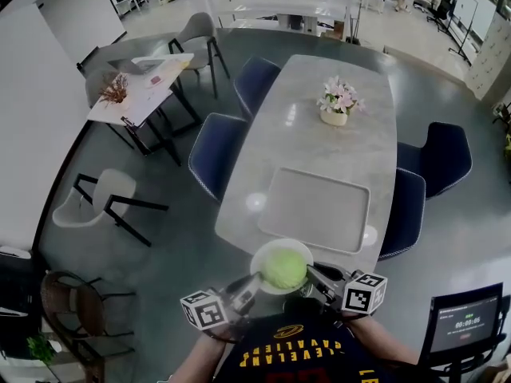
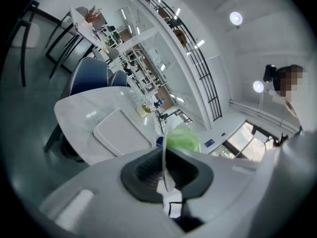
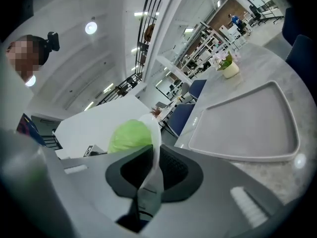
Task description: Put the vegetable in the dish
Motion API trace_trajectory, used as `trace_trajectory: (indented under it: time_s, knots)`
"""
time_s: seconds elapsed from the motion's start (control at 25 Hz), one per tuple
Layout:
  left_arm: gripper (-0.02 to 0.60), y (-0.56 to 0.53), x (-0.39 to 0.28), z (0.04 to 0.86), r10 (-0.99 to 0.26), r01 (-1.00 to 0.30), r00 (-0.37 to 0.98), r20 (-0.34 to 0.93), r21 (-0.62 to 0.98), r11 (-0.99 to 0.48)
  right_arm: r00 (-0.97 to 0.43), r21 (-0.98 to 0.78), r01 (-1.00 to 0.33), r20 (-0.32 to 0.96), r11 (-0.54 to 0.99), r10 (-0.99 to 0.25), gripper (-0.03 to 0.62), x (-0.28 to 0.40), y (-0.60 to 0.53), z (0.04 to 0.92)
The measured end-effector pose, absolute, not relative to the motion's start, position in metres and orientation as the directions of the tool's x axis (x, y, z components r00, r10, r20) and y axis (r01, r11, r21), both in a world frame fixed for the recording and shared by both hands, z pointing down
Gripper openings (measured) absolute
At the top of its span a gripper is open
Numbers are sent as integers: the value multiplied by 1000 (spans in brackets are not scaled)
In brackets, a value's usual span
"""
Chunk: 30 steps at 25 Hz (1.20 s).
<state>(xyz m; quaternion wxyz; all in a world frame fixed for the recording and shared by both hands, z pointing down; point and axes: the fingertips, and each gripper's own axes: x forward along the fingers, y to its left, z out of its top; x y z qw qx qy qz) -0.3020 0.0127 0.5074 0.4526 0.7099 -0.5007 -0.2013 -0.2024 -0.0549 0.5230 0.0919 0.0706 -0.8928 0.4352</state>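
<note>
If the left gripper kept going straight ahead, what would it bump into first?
The left gripper is shut on the rim of the dish, so next it would likely meet the green vegetable sitting in that dish.

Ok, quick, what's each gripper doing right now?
Left gripper: closed on the rim of the white dish, which holds the green vegetable.
Right gripper: closed on the other side of the same dish's rim.
</note>
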Motion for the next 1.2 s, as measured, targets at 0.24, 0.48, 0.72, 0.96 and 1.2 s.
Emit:
trace_trajectory:
  time_s: [0.24,0.48,0.72,0.96,1.2]
  knots:
    - [15,-78,-288,512,-879,-541,439,185,835,-95,-972,-765,-222,225,605,-73,46,-188,-143,527]
    - [18,-118,-281,522,-836,-536,506,212,837,-112,-960,-769,-279,242,576,-141,44,-176,-175,536]
    - [18,-154,-282,529,-772,-520,592,230,841,-148,-937,-765,-347,260,542,-232,44,-173,-202,540]
    - [21,-189,-288,528,-685,-523,681,257,826,-209,-902,-766,-413,269,492,-339,44,-174,-224,538]
    - [25,-219,-299,547,-622,-502,732,277,837,-218,-870,-772,-458,289,440,-398,43,-182,-244,555]
